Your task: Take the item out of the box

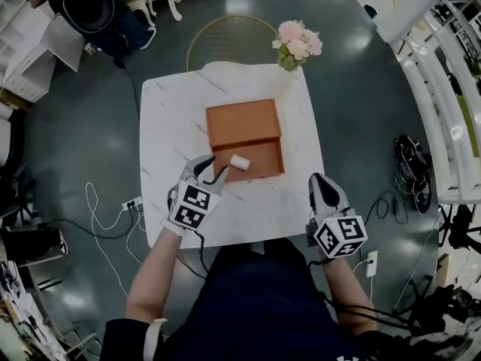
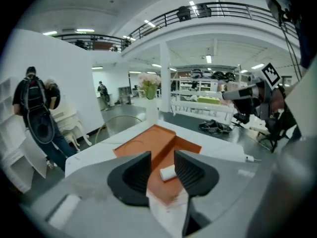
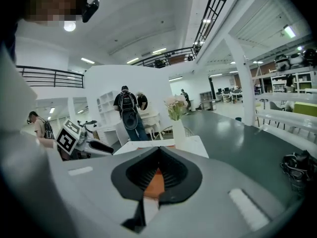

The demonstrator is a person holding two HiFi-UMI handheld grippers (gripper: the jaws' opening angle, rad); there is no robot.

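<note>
An orange box lies open on the white marble table, its lid laid flat behind it. A small white cylinder-shaped item rests in the box near its front left. My left gripper is at the box's front left corner, open, with its tips just short of the item. In the left gripper view the item shows in the gap ahead of the left gripper, and neither pad touches it. My right gripper is shut and empty at the table's front right; the right gripper view shows the right gripper with its tips together.
A vase of pink flowers stands at the table's far right corner. A round gold wire chair is beyond the table. Cables and a power strip lie on the floor to the left. A white railing runs along the right.
</note>
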